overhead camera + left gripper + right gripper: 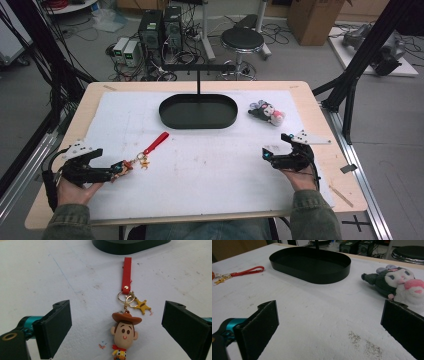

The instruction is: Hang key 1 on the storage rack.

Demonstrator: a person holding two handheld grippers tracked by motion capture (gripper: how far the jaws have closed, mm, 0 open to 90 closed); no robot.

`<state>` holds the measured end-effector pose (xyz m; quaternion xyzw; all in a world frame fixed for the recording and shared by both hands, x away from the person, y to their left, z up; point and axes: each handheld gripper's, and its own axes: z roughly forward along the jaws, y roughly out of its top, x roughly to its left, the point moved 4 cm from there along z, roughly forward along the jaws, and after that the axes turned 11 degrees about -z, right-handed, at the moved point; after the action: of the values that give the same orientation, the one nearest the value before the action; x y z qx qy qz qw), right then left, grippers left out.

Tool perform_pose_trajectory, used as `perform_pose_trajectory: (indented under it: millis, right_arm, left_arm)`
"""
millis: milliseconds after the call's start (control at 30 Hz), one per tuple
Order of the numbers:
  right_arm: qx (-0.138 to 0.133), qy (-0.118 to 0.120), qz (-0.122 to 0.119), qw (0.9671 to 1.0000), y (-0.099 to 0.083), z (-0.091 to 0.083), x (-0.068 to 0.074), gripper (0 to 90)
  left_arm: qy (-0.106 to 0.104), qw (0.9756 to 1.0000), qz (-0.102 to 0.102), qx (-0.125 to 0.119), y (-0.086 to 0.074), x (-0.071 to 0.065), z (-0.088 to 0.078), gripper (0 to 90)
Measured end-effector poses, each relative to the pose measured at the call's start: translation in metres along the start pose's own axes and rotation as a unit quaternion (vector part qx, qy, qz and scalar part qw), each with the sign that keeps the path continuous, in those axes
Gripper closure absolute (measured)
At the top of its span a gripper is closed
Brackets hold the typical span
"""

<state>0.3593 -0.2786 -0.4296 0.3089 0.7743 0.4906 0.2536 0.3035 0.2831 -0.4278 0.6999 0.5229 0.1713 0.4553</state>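
Observation:
A cowboy-figure keychain (125, 333) lies on the white mat, with a gold star charm (142, 306) and a red strap (127, 275) stretching away toward the black oval tray (130, 247). My left gripper (117, 322) is open, and the figure lies between its two jaws without touching either. In the high view the left gripper (119, 169) sits at the front left by the keychain (145, 155). My right gripper (329, 317) is open and holds nothing. It points toward the tray (322, 277), with a grey, white and pink plush toy (397, 282) at its right.
The tray (165, 112) stands at the back middle of the table, with a black post rising behind it. The plush toy (267, 113) lies right of it. My right gripper (266, 154) hovers at the front right. Computers, cables and a stool stand beyond the table.

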Motion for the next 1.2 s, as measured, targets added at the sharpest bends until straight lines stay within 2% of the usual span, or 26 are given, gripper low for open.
perform_pose_trajectory:
  millis: [333,433,567,733,833,900,1200]
  right_arm:
    - [-0.001,-0.007,0.007,1.0000,0.000,-0.002,-0.001,0.6]
    - [-0.001,-0.008,0.000,1.0000,0.000,-0.002,-0.001,0.6]
    - [0.008,-0.007,0.001,0.9999,-0.001,0.000,-0.001,0.6]
    - [0.006,-0.006,0.000,1.0000,-0.001,0.001,-0.001,0.6]
    - [0.007,-0.005,-0.001,1.0000,-0.001,0.001,-0.002,0.6]
    - [0.007,-0.005,0.001,1.0000,-0.001,0.000,-0.002,0.6]
    - [0.014,-0.014,-0.002,0.9998,-0.003,0.002,-0.003,0.6]
  left_arm:
    - [-0.006,1.0000,-0.004,-0.005,0.011,-0.003,-0.001,9.5]
    - [-0.010,0.9999,-0.003,-0.005,0.016,-0.006,0.001,9.5]
    - [-0.023,0.9997,-0.004,0.009,0.019,-0.011,0.010,9.5]
    - [-0.025,0.9995,0.001,0.020,0.023,-0.014,0.016,9.5]
    - [-0.028,0.9993,0.009,0.024,0.027,-0.019,0.021,9.5]
    - [-0.027,0.9988,0.019,0.036,0.029,-0.022,0.026,9.5]
    - [-0.034,0.9950,0.057,0.075,0.046,-0.039,0.052,9.5]
